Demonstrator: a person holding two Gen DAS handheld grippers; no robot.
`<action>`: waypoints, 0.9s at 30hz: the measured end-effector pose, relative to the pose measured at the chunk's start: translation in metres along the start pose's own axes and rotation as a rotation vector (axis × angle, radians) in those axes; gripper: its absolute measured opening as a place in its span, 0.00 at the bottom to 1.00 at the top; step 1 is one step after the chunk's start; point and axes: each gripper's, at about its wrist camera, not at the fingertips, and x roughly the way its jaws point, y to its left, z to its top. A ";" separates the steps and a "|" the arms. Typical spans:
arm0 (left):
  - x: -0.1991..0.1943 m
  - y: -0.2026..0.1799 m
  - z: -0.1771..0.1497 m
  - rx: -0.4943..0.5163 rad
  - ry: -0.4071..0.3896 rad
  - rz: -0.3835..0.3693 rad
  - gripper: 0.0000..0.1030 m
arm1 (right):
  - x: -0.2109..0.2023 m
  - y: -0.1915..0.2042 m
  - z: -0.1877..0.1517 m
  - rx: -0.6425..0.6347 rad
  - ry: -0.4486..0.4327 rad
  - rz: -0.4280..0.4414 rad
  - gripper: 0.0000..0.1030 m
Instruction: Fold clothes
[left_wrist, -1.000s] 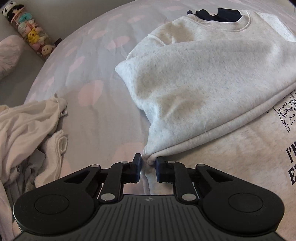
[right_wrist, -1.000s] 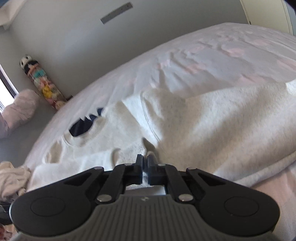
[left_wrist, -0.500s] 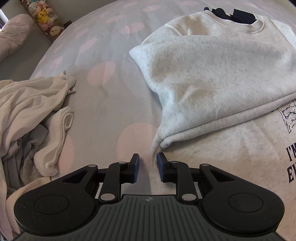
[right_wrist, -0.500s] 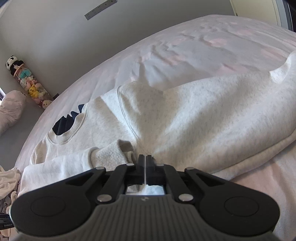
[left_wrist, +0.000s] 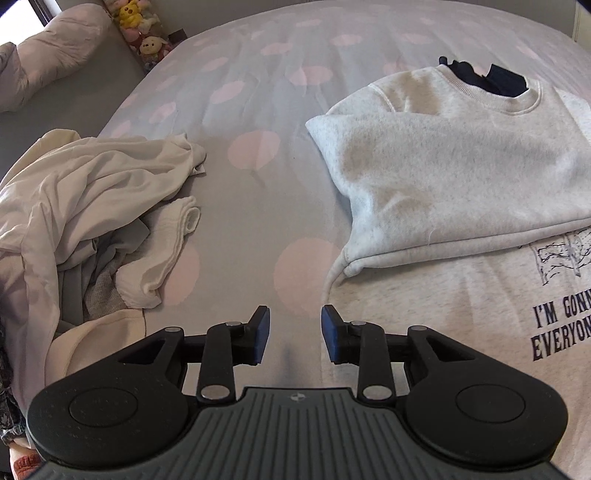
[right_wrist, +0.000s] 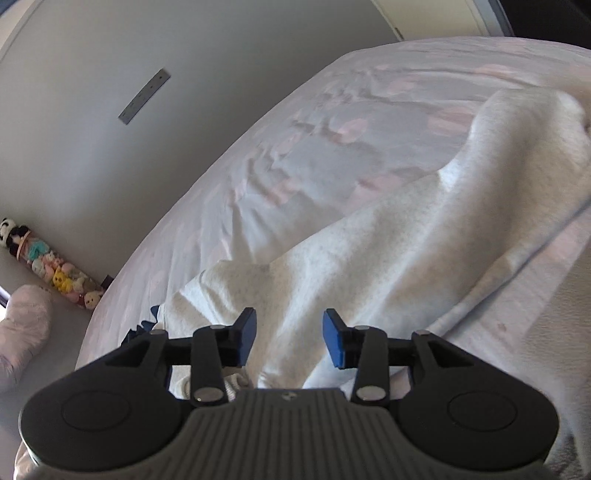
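A pale grey sweatshirt (left_wrist: 454, 173) lies on the bed with its left side folded over the printed front; dark lettering shows at the right edge. My left gripper (left_wrist: 294, 334) hovers above the sheet just left of the sweatshirt's lower fold, its jaws opening with nothing between them. In the right wrist view the same sweatshirt (right_wrist: 424, 251) spreads ahead, one part rising at the upper right. My right gripper (right_wrist: 289, 338) is above it, jaws opening, pads clear of the cloth.
A heap of cream and white clothes (left_wrist: 81, 218) lies at the left of the bed. The grey sheet with pink spots (left_wrist: 255, 147) shows between heap and sweatshirt. A tube of plush toys (right_wrist: 55, 275) and a pink cushion (right_wrist: 22, 328) stand by the wall.
The left gripper let go of the sweatshirt's folded edge and rose away from it. The right gripper, shut on sweatshirt cloth before, has opened and swung right across the garment.
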 end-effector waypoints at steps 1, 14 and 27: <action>-0.003 -0.001 0.000 -0.002 -0.006 -0.010 0.28 | -0.005 -0.009 0.005 0.023 0.001 -0.003 0.43; 0.008 0.007 -0.009 -0.073 0.017 -0.070 0.29 | -0.071 -0.137 0.119 0.104 -0.067 -0.343 0.45; 0.022 -0.004 0.002 -0.052 0.055 -0.046 0.29 | -0.052 -0.221 0.157 0.362 -0.111 -0.439 0.31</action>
